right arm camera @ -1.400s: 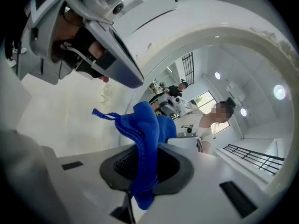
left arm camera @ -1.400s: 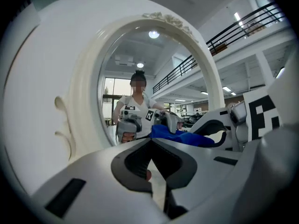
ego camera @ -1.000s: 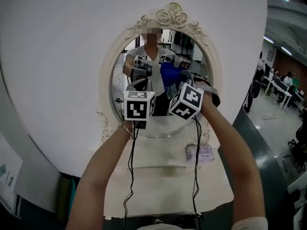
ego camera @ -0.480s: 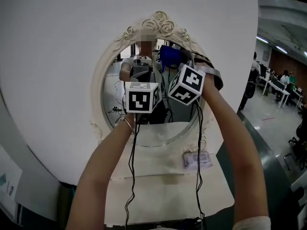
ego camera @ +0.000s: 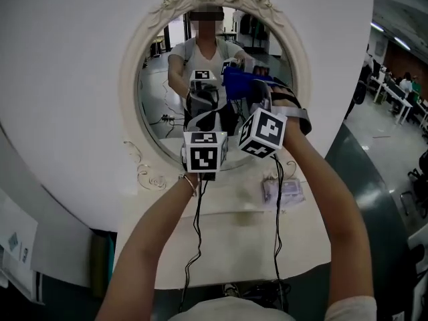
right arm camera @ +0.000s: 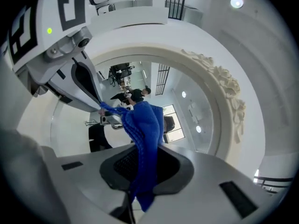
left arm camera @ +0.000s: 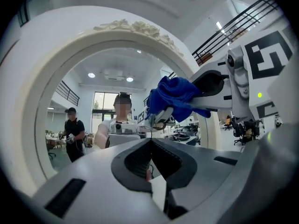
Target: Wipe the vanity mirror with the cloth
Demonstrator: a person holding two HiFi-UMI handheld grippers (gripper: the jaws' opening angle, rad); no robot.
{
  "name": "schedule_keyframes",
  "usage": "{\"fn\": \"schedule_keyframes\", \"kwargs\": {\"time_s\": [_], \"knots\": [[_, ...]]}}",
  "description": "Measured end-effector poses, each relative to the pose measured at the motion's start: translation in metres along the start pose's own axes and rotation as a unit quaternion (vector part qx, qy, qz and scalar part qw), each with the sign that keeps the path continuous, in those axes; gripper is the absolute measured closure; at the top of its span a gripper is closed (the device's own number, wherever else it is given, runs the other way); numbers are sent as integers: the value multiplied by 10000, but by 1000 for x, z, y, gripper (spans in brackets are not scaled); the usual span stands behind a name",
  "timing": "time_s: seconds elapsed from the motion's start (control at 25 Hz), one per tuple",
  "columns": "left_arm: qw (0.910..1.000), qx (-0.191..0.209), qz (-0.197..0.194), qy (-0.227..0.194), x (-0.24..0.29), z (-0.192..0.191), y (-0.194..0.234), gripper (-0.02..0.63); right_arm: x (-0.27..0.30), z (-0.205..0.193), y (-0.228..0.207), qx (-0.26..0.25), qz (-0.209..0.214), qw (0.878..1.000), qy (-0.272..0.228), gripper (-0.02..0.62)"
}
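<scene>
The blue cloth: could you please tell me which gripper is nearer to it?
Right. The right gripper is shut on the blue cloth, holding it up at the mirror. The left gripper, shut and empty, is close alongside on the cloth's left.

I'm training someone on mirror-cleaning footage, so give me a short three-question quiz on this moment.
1. Which gripper holds the blue cloth?
2. True or false: the left gripper is shut with nothing between its jaws.
3. What decorates the top of the vanity mirror frame? A) carved roses B) a clock C) a lamp

Key:
1. The right gripper, shut on the blue cloth.
2. True.
3. A.
</scene>
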State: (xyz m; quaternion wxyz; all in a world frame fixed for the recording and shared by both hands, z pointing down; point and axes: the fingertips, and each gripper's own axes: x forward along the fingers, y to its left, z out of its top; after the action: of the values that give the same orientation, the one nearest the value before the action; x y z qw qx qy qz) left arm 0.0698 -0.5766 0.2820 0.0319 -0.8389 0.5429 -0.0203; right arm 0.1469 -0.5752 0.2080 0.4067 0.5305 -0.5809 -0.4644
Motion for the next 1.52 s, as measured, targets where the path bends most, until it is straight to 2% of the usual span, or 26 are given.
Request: {"fn": "schedule_keyframes", "kwargs": {"time_s": [0.32, 0.56, 0.76, 1.0, 1.24, 1.32, 1.52], "knots": [[9951, -443, 134, 870, -18, -135, -8, 601, -3, -35, 142, 135, 960, 9949, 270, 528], [9906, -564, 96, 1243, -30, -191, -13, 601, -7, -65, 225, 77, 1531, 9871, 471, 528], [9853, -633, 131, 1584, -41, -231, -17, 601, -10, -71, 273, 118, 1880, 9808, 494, 528], [9790, -689, 162, 1911, -58, -268, -19, 601, -12, -63, 312, 253, 2231, 9733, 471, 528], [9765, -708, 253, 2020, -75, -280, -9, 601, -17, -46, 336, 370, 2599, 9638, 457, 528], [9769, -761, 305, 1971, -81, -275, -3, 601, -18, -38, 331, 638, 2619, 9619, 460, 528], [9821, -785, 362, 1671, -97, -250, 9, 601, -26, -13, 294, 1689, 2494, 9532, 261, 528]]}}
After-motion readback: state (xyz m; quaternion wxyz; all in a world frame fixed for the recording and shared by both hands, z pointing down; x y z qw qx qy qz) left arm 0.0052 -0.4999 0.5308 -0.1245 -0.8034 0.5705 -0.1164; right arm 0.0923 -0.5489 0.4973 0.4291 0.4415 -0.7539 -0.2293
